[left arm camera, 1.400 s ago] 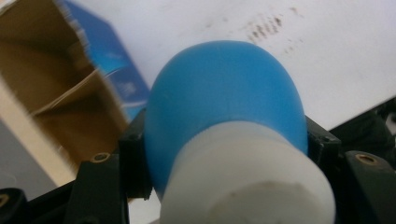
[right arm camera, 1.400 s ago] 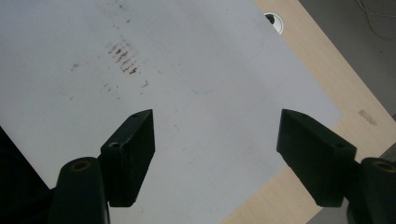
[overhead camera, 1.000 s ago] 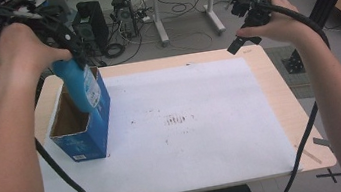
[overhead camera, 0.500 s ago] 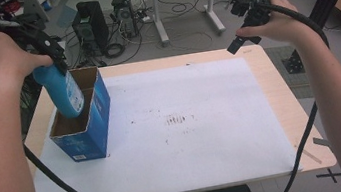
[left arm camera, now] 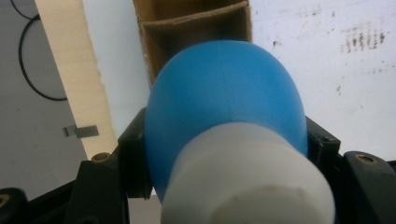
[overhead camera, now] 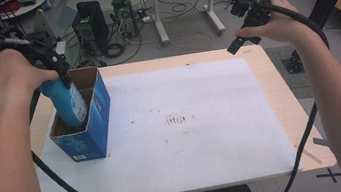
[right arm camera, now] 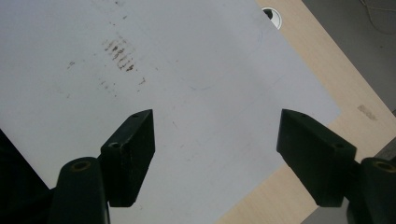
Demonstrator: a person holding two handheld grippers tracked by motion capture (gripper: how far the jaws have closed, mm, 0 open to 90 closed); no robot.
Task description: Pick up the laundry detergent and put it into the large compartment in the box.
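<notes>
Left claw (overhead camera: 62, 73) grips my blue bottle (overhead camera: 65, 100) tight, one jaw on each side of its round shoulder. From the left gripper view I look down past the white cap (left arm camera: 247, 182) and the blue body to the open box below. On the high view the bottle stands a bit tilted, with its lower half down inside the blue cardboard box (overhead camera: 84, 123) and its top half poking out. That box sits on the left side of the white sheet (overhead camera: 187, 124) on the surface (overhead camera: 281, 105). My right claw (right arm camera: 215, 140) is wide open with nothing in it. It hangs above the far right corner of the surface, well apart from the box.
</notes>
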